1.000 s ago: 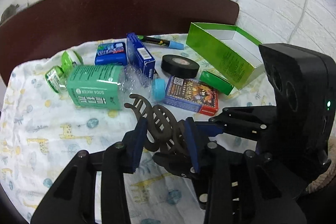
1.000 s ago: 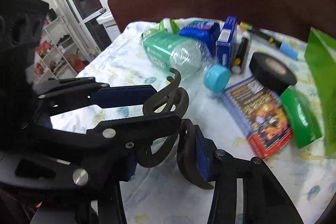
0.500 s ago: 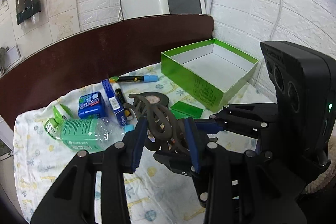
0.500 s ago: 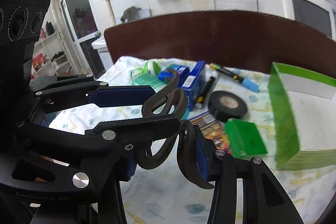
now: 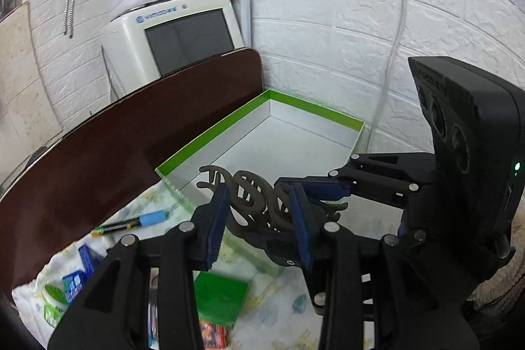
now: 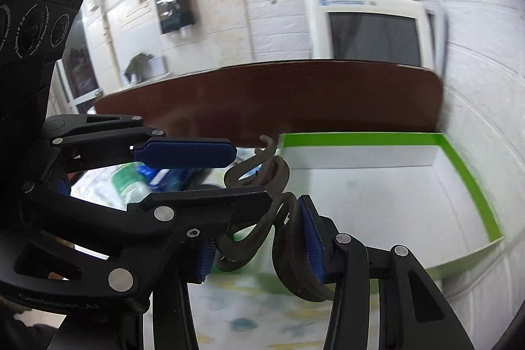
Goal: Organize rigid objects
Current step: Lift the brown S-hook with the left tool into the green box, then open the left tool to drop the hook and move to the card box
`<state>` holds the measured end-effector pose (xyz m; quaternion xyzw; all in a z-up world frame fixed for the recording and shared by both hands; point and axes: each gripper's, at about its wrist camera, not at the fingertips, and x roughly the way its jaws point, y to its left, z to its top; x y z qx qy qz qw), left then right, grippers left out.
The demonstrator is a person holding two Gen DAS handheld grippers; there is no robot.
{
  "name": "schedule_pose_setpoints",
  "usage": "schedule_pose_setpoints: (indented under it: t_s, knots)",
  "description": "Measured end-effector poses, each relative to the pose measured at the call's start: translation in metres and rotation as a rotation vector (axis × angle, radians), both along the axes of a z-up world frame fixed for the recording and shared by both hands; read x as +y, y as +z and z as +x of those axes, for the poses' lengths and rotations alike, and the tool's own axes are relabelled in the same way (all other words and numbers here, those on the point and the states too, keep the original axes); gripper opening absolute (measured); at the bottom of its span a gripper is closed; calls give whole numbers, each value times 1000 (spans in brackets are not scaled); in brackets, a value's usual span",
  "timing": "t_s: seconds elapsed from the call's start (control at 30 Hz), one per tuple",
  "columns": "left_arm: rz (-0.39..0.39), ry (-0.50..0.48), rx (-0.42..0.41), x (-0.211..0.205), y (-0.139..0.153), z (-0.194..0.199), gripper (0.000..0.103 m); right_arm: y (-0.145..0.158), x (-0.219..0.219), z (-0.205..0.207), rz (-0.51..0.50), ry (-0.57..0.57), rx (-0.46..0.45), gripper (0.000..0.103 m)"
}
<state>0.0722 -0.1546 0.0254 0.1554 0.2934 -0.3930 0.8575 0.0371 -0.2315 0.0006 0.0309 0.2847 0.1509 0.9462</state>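
Note:
A dark brown hair claw clip [image 5: 252,202] hangs in the air, held from both sides. In the left wrist view my left gripper [image 5: 257,195] is shut on it, with the blue pads [image 5: 215,225] pressed against its curved teeth. In the right wrist view my right gripper [image 6: 259,232] is shut on the same hair claw clip [image 6: 279,182], and one pad [image 6: 311,241] lies along its arched back. The clip is over the near corner of an open green box [image 5: 213,133] with a bare white inside, seen as the green box [image 6: 361,140] just beyond the clip.
On the patterned cloth to the lower left lie a small green packet [image 5: 220,297], a marker with a blue cap [image 5: 131,222], a blue carton [image 5: 82,268], a green jar [image 5: 54,300] and a red card box [image 5: 213,330]. A dark brown board [image 5: 98,153] and a white appliance [image 5: 183,35] stand behind.
Both grippers, still holding the clip, rose and swung right, away from the bottle and cartons, until the clip came over the near corner of the green box.

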Motion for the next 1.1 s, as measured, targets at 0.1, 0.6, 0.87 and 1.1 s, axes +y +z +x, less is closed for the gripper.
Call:
schedule_pose_setpoints:
  t_s: [0.1,0.6,0.87,1.1]
  knots:
    - [14,-31,10,-29,-1,17,35,-1,-27,18,8,-37,6,48]
    - [98,40,141,-85,-44,67,37,-48,-93,68,-13,-236,133,48]
    - [101,186,77,-22,-34,62,57,-31,-100,33,38,-324,104,48]
    - [38,358,2,77,-14,41,74,-6,-64,-5,194,-154,80,48]
